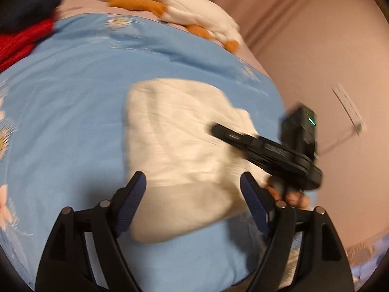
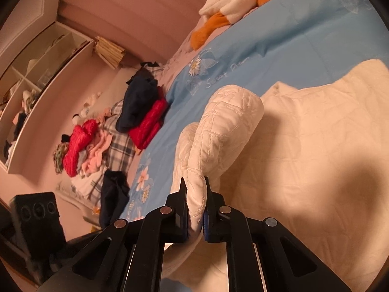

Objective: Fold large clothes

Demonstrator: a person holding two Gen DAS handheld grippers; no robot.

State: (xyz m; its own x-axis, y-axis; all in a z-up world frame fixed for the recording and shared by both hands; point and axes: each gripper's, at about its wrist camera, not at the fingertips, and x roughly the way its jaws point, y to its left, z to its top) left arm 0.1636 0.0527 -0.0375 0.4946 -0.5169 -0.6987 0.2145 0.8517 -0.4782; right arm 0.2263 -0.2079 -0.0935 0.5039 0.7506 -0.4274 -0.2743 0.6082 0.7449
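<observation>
We see a blue floral bedspread (image 2: 279,48) across the bed, a white and orange plush toy (image 2: 233,7) at its far end, a heap of red, navy and plaid clothes (image 2: 136,119) along its left edge, and wall shelves (image 2: 36,77) beyond.

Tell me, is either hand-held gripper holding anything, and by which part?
The right hand-held gripper is pinching the cream quilted garment by a raised fold at its edge. The left hand-held gripper is open and holds nothing.

Pink walls (image 2: 102,17), a white open shelf unit (image 2: 36,73), a blue flowered bedspread (image 1: 73,97), warm dim light.
</observation>
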